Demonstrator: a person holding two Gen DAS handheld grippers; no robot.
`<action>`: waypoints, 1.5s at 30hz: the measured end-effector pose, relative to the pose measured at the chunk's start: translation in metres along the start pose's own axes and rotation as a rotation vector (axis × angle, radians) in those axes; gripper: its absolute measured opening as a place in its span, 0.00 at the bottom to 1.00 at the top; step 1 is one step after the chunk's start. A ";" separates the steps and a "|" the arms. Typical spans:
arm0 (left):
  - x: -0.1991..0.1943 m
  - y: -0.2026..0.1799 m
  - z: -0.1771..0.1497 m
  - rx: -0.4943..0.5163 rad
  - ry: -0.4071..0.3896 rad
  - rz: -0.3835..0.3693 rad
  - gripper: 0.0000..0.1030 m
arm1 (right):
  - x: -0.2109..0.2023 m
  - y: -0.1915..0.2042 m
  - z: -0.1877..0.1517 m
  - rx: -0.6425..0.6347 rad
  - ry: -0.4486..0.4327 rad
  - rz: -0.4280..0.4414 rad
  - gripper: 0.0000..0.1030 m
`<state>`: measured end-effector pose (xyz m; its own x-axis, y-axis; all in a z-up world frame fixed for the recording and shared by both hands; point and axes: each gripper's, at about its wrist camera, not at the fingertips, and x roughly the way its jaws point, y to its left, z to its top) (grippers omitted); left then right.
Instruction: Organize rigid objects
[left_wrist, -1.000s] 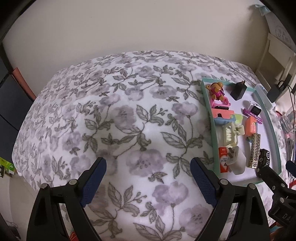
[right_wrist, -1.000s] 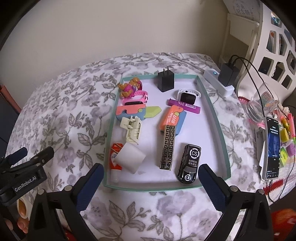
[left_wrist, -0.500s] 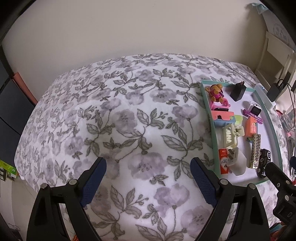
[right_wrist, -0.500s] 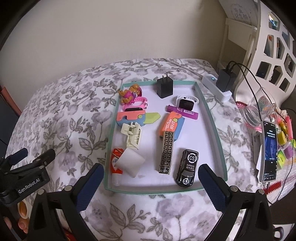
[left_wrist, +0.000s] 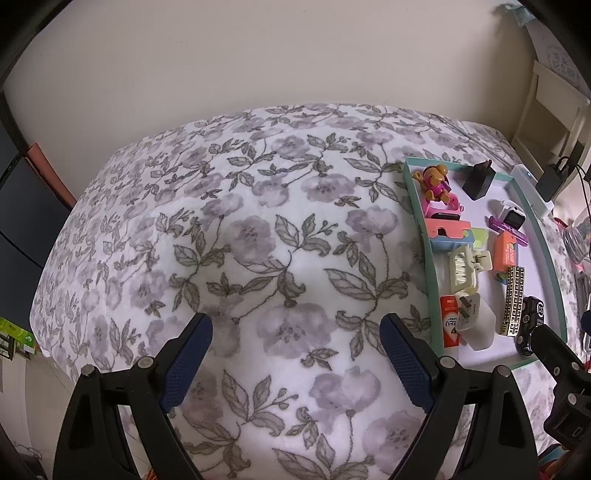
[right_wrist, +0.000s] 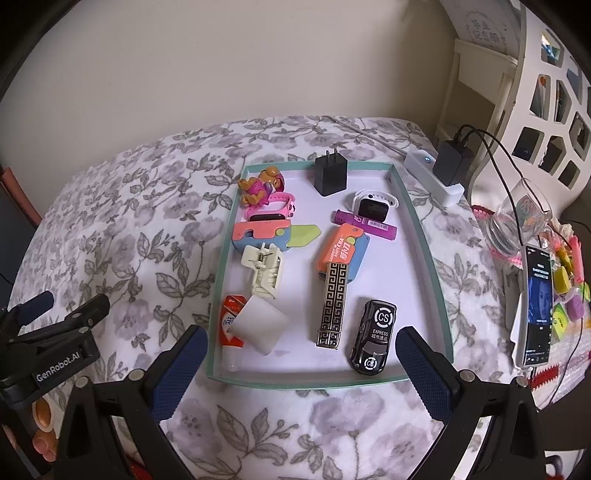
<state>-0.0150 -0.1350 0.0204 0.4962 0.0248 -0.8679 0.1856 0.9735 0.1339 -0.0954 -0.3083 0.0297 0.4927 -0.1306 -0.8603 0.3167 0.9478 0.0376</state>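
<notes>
A teal-rimmed tray (right_wrist: 221, 280) with a white floor lies on the floral bedspread (left_wrist: 258, 229). In it are a black toy car (right_wrist: 373, 338), a gold-patterned bar (right_wrist: 332, 302), an orange carrot knife (right_wrist: 341, 247), a cream claw clip (right_wrist: 264, 269), a white plug (right_wrist: 260, 326) on a red tube (right_wrist: 231, 314), a pink toy dog (right_wrist: 260, 186), a black charger (right_wrist: 330, 175) and a white watch (right_wrist: 373, 206). My right gripper (right_wrist: 301, 334) hangs open over the tray's near edge. My left gripper (left_wrist: 295, 325) stands open over bare bedspread, left of the tray (left_wrist: 417, 206).
Right of the tray sit a white power strip (right_wrist: 430, 173) with a black adapter and cable, a glass (right_wrist: 517, 221), a phone (right_wrist: 537, 306) and several small coloured items (right_wrist: 569, 291). A white shelf (right_wrist: 546, 85) stands behind them. A wall backs the bed.
</notes>
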 end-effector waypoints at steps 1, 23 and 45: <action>0.000 0.000 0.000 0.001 0.000 0.000 0.90 | 0.000 0.000 0.000 -0.002 0.000 0.000 1.00; 0.003 0.000 0.000 -0.011 0.009 0.007 0.90 | 0.003 0.001 0.000 -0.027 0.008 -0.007 1.00; 0.004 0.003 0.000 -0.021 0.013 0.008 0.90 | 0.004 0.003 0.001 -0.024 0.009 -0.011 1.00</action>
<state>-0.0119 -0.1320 0.0174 0.4862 0.0359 -0.8731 0.1636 0.9778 0.1313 -0.0920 -0.3061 0.0268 0.4817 -0.1384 -0.8653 0.3021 0.9531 0.0157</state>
